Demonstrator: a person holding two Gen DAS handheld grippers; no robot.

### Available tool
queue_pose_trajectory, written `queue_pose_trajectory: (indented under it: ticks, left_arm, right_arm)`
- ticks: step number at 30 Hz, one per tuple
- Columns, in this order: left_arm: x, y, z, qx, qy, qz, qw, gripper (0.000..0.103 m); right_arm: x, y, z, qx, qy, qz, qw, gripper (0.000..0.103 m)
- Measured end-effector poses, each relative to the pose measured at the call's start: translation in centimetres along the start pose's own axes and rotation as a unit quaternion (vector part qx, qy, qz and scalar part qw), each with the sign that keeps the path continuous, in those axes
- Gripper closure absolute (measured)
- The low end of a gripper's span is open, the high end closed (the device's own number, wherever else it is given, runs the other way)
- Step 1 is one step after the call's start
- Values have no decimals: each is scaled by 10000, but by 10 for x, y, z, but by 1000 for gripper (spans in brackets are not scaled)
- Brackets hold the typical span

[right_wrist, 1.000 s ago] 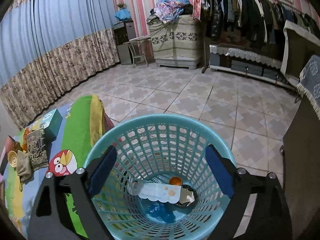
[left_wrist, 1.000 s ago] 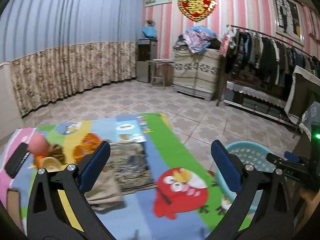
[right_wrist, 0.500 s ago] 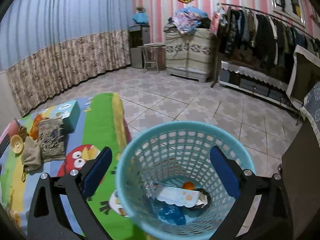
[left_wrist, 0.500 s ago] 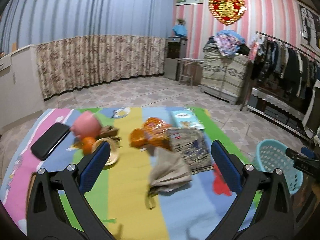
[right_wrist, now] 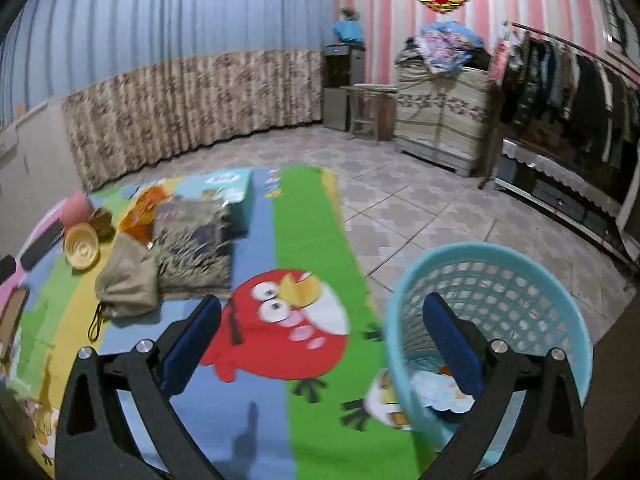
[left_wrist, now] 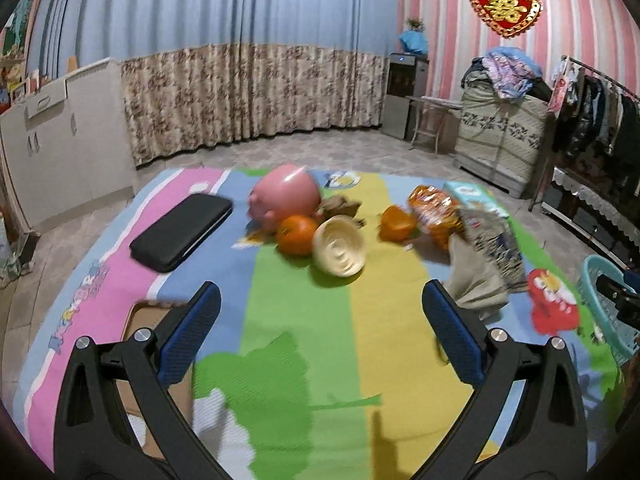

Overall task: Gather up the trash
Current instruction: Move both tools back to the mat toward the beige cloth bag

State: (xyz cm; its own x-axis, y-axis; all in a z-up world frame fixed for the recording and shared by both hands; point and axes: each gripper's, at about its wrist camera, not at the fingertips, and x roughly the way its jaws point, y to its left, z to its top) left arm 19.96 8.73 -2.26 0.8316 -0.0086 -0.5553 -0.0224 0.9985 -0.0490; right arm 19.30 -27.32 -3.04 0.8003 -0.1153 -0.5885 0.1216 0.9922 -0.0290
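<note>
On the colourful play mat [left_wrist: 300, 344] lie an orange [left_wrist: 298, 234], a cream paper cup [left_wrist: 340, 246], a piece of orange peel [left_wrist: 396, 220] and an orange snack bag [left_wrist: 436, 208]. My left gripper [left_wrist: 320, 320] hangs open and empty over the mat, short of them. A teal mesh basket [right_wrist: 500, 264] stands on the floor at the mat's right edge, with a white wrapper [right_wrist: 436, 396] inside. My right gripper [right_wrist: 322, 320] is open and empty; its right finger overlaps the basket's near rim. The basket [left_wrist: 600, 300] also shows at the left wrist view's right edge.
A black case [left_wrist: 182, 232], a pink piggy bank [left_wrist: 286, 196], a patterned packet [left_wrist: 492, 248], a beige pouch [left_wrist: 472, 284], a teal box [left_wrist: 472, 194] and a brown flat piece [left_wrist: 152, 316] also lie on the mat. Tiled floor, a clothes rack [right_wrist: 568, 92] and curtains surround it.
The left gripper swung left from the basket side of the mat to face the orange and cup. The right gripper shifted left, from over the basket to straddling its rim. Both stayed open.
</note>
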Motion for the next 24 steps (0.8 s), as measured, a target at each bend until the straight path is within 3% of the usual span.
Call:
queue_pose_trajectory:
  ticks: [14,20,22,24]
  left_arm:
    - [10,62,-19,-488,250,174,9983,6]
    - [12,68,-16,-515,232,214,9982,6]
    - [13,67,-12,-475,215,207,9984,6]
    - [14,64,-8,-444,207,184,9986,6]
  right_arm:
    - [36,89,0,-191,452,881,9949,5]
    - [58,124,3,-408,660,1150,9903,6]
    - [65,131,5,-491,751,1163,9892,14]
    - [72,133,5,-475,909,1363,9853,34]
